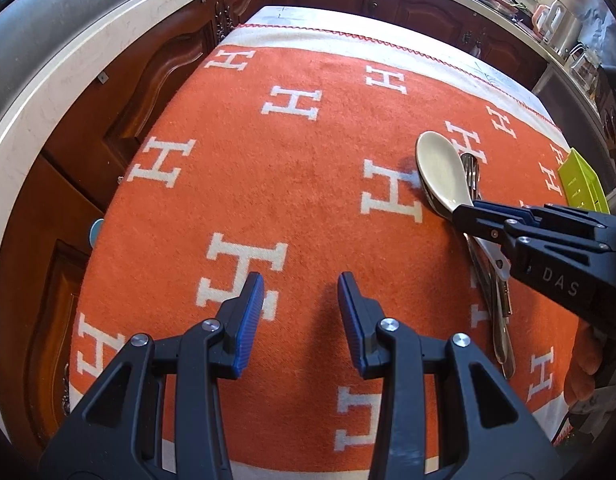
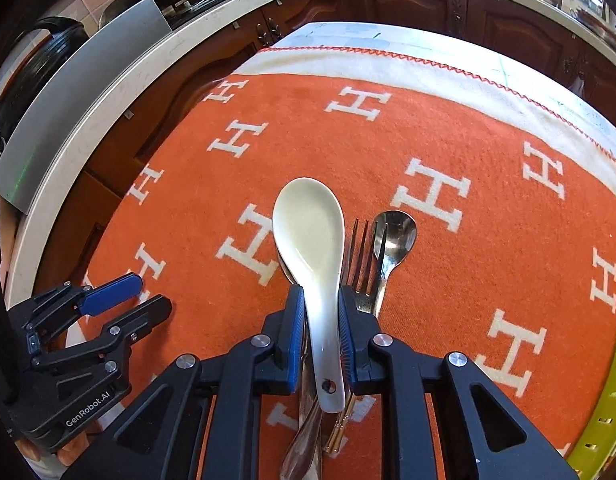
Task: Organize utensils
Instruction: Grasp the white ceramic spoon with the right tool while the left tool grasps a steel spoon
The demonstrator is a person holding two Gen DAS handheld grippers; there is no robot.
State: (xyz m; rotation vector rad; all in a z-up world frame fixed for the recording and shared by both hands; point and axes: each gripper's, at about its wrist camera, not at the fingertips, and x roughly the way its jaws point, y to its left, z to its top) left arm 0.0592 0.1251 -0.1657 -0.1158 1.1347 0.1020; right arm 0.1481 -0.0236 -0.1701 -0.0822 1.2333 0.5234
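A white ceramic spoon (image 2: 308, 232) lies bowl-up on the orange cloth, on top of a metal fork (image 2: 362, 264) and a steel spoon (image 2: 394, 236). My right gripper (image 2: 321, 296) is shut on the white spoon's handle, both blue pads against its sides. More utensil handles, one of them gold (image 2: 340, 432), show under the jaws. In the left wrist view the white spoon (image 1: 440, 172) sits at the right, with the right gripper (image 1: 466, 216) on its neck. My left gripper (image 1: 301, 292) hovers open over bare cloth to the left, holding nothing.
An orange cloth with white H letters (image 1: 308, 184) covers the table. A lime-green slotted tray (image 2: 600, 420) stands at the right edge, also seen as the tray (image 1: 580, 180). Dark wooden cabinets and a pale counter (image 1: 68, 64) surround the table on the left and far sides.
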